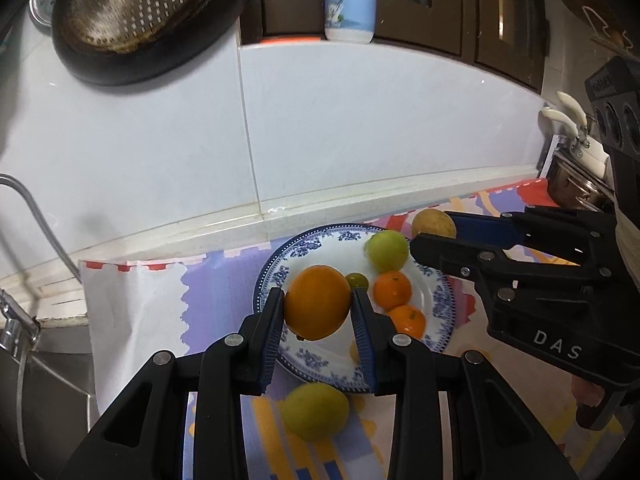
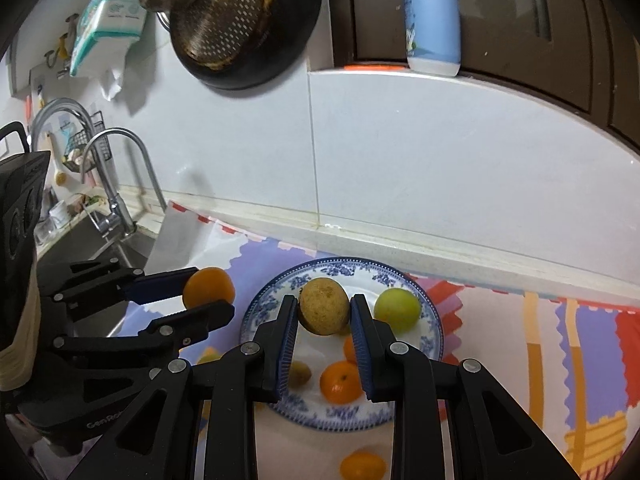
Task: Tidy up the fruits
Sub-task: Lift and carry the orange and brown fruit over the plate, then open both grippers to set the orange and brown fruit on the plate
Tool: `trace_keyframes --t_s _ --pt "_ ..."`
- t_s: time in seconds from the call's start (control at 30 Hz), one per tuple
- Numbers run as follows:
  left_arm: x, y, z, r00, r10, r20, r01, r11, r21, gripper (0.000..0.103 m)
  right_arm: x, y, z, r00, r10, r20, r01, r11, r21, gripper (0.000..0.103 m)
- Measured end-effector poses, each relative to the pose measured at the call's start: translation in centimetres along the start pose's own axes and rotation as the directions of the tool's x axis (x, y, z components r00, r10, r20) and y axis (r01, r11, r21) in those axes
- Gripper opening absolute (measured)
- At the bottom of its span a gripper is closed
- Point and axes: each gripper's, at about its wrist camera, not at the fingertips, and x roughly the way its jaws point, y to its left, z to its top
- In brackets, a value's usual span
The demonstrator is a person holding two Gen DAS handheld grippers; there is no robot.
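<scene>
My left gripper [image 1: 318,304] is shut on a large orange [image 1: 318,302], held above the blue-patterned plate [image 1: 280,276]. My right gripper [image 2: 324,312] is shut on a brownish-yellow round fruit [image 2: 324,306], also above the plate [image 2: 280,284]. On the plate lie a green fruit [image 1: 387,250], two small oranges [image 1: 393,289], and a small dark-green fruit [image 1: 357,280]. A green fruit [image 1: 315,411] lies on the mat in front of the plate. Each gripper shows in the other view: the right gripper [image 1: 434,232] at the right, the left gripper [image 2: 208,290] at the left.
A patterned mat [image 2: 560,340] covers the counter under the plate, against a white tiled wall [image 1: 360,128]. A sink with a tap [image 2: 116,200] is at the left. A black pan with a strainer [image 1: 132,16] hangs on the wall; a blue bottle [image 2: 432,16] stands on the ledge. Another orange [image 2: 362,466] lies on the mat.
</scene>
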Motion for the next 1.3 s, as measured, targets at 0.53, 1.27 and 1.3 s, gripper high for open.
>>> trace_keyframes --t_s 0.53,1.27,1.3 --pt "7.1 1.0 0.7 0.992 -0.037 -0.118 0.040 0.999 0.021 0.034 8.3 -2.5 0.5 0.995 0.007 -0.103 -0.005 1.000 0.016 0.028" --pt "8.4 1.4 0.6 0.991 -0.034 -0.131 0.037 0.999 0.015 0.040 10.0 -3.3 0.6 0.993 -0.018 -0.121 0.020 1.000 0.014 0.038" --pt "8.2 1.5 0.6 0.991 -0.034 -0.128 0.036 0.999 0.011 0.040 9.8 -3.2 0.6 0.993 -0.020 -0.116 0.021 1.000 0.012 0.038"
